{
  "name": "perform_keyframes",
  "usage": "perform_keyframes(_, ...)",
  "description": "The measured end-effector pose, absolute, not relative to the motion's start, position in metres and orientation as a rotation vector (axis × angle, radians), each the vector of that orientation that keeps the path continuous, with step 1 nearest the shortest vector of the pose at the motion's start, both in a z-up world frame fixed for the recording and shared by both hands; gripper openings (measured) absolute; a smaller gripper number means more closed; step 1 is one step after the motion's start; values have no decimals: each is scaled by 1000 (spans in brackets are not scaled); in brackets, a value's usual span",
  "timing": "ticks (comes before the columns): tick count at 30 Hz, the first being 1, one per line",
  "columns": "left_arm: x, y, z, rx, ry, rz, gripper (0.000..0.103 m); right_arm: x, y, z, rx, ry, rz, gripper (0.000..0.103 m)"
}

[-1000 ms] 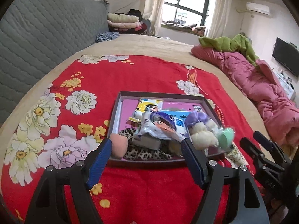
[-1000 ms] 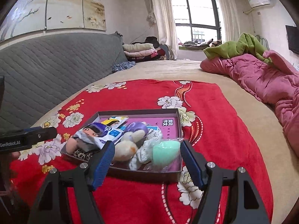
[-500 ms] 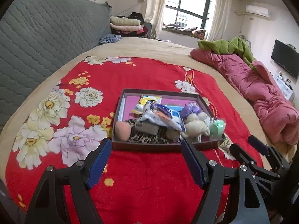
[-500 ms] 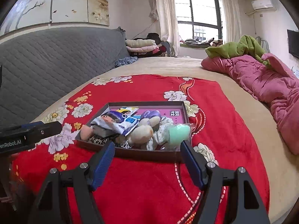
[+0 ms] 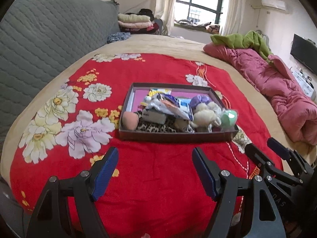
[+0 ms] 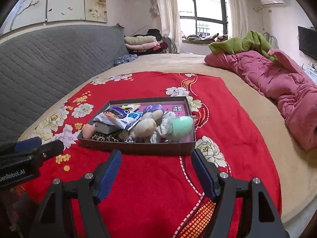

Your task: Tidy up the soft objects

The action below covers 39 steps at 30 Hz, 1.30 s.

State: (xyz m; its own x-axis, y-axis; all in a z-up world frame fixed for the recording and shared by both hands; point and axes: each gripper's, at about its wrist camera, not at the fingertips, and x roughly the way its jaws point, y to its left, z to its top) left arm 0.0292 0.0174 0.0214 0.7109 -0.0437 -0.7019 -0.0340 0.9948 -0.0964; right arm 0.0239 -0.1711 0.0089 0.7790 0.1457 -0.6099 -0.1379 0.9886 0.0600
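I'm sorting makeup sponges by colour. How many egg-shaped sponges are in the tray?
2: a peach sponge in the tray's near left corner and a mint-green sponge in clear wrap at its near right corner. Others may be buried underneath.

Pink quilt (image 6: 277, 79) rumpled along bed edge, green blanket (image 6: 243, 43) on top; folded bedding (image 6: 142, 43) by window (image 6: 202, 13).

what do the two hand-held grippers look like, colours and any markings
Both match: the left hand-held gripper and the right hand-held gripper have black angular frames, silver screw heads and ribbed blue pads. White lettering reading GenRobot.AI shows on the left one's body in the right wrist view.
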Motion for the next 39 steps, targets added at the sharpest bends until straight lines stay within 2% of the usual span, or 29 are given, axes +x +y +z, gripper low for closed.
perform_keyframes(39,36,14,-22,-133,833,9,78,24,-150,-29,-33,725,131,72)
